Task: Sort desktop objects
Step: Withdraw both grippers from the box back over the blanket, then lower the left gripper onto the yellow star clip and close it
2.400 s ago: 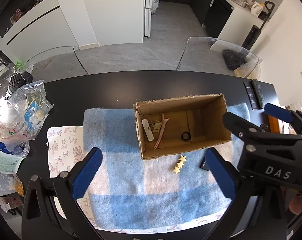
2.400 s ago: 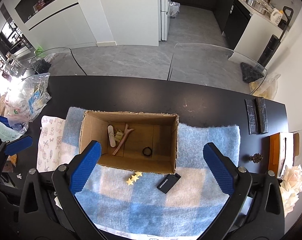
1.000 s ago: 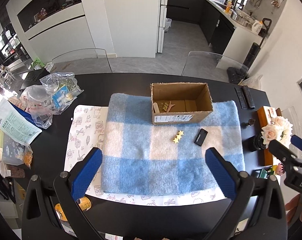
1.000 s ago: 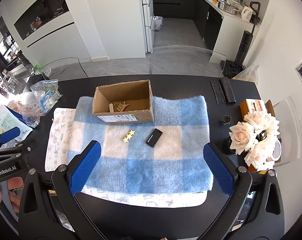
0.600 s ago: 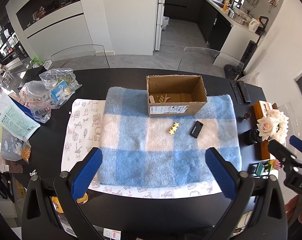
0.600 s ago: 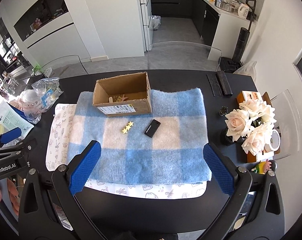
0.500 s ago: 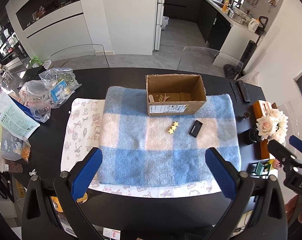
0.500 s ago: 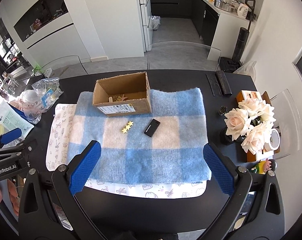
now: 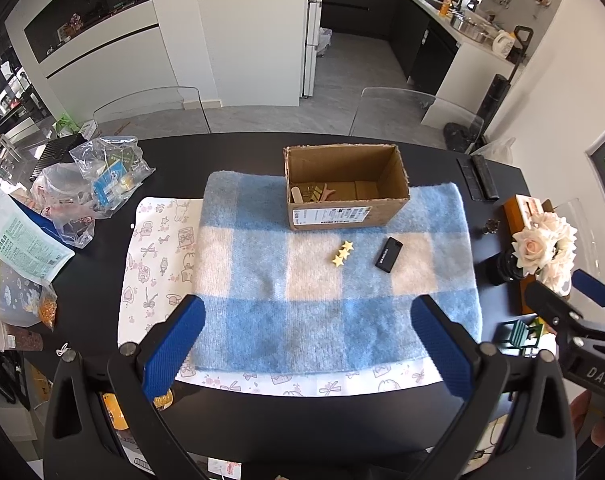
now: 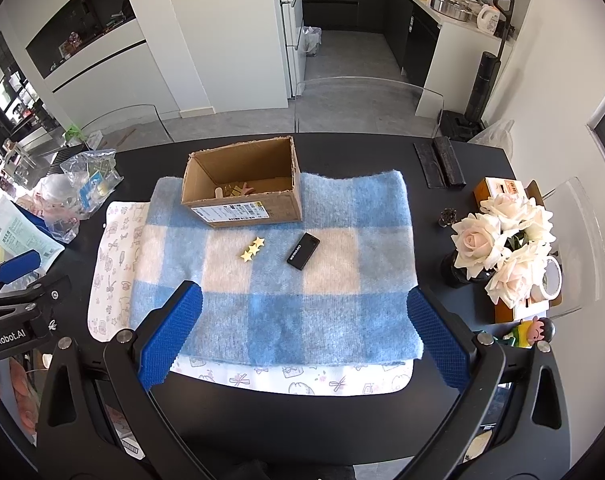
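- Both grippers have drawn back from the box (image 9: pixel 344 188) since the earliest frames; it then filled the space between the fingers and now sits well ahead of them, with the whole table (image 9: pixel 238 408) in view.
- Left gripper (image 9: pixel 308 350): fingers (image 9: pixel 174 344) spread wide, holding nothing, above the near edge of the blanket (image 9: pixel 302 312).
- Right gripper (image 10: pixel 302 340): fingers (image 10: pixel 170 332) spread wide, holding nothing, above the same near edge.
- Box: open-topped cardboard, upright on the far edge of the blanket, ahead of both finger pairs. Small items lie in its left part; they are too small to identify.
- Stars (image 9: pixel 341 254): three yellow pieces in a diagonal row on the blanket, just in front of the box, between the finger lines and well ahead of the tips.
- Black case (image 9: pixel 388 254): flat on the blanket, just right of the stars, not touching them.
- Roses (image 10: pixel 502 240): right of the blanket, beyond the right finger of each gripper.
- Bags (image 9: pixel 82 188): clear plastic, left of the blanket, beyond the left fingers.
- Paper mat (image 9: pixel 158 248): under the blanket, showing at its left and near edges.
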`<state>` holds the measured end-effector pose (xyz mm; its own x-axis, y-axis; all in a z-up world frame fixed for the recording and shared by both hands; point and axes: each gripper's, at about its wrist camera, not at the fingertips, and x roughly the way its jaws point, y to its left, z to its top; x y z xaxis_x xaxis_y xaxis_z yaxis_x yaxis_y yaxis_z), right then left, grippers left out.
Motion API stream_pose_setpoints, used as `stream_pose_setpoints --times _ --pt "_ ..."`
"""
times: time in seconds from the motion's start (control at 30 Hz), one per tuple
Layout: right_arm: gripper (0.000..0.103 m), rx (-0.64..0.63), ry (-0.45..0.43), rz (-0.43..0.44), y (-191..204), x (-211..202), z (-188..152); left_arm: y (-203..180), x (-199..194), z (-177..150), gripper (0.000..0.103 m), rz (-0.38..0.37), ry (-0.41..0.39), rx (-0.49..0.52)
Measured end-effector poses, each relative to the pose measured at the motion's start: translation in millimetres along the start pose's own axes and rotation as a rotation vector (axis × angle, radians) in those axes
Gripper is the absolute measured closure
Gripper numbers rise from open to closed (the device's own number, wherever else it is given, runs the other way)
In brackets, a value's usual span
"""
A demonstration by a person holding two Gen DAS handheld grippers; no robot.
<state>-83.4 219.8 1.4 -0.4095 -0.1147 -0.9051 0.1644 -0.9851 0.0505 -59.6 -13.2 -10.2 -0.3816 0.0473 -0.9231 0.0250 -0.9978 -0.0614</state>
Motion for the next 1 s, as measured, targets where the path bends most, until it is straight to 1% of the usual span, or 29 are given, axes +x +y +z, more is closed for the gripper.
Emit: stream_pose_setpoints --times 0.3,0.47,0.53,0.8,1.0 --pt "0.0 -0.002 0.03 0.003 -3 26 10 -6 36 17 0.0 -0.006 0.043 0.015" --pt "0.0 -0.002 0.054 0.007 -6 47 20 -10 57 27 0.0 -0.01 0.067 0.024" --pt "0.0 -0.002 0.064 0.007 -9 58 24 -11 71 29 0.0 -0.017 0.076 0.025" --pt "0.0 -0.01 0.115 0.014 -18 120 38 -14 132 34 0.0 -0.048 0.112 0.025" --pt "0.0 -0.023 0.143 0.008 -23 182 36 -17 195 30 0.0 -0.069 0.134 0.038"
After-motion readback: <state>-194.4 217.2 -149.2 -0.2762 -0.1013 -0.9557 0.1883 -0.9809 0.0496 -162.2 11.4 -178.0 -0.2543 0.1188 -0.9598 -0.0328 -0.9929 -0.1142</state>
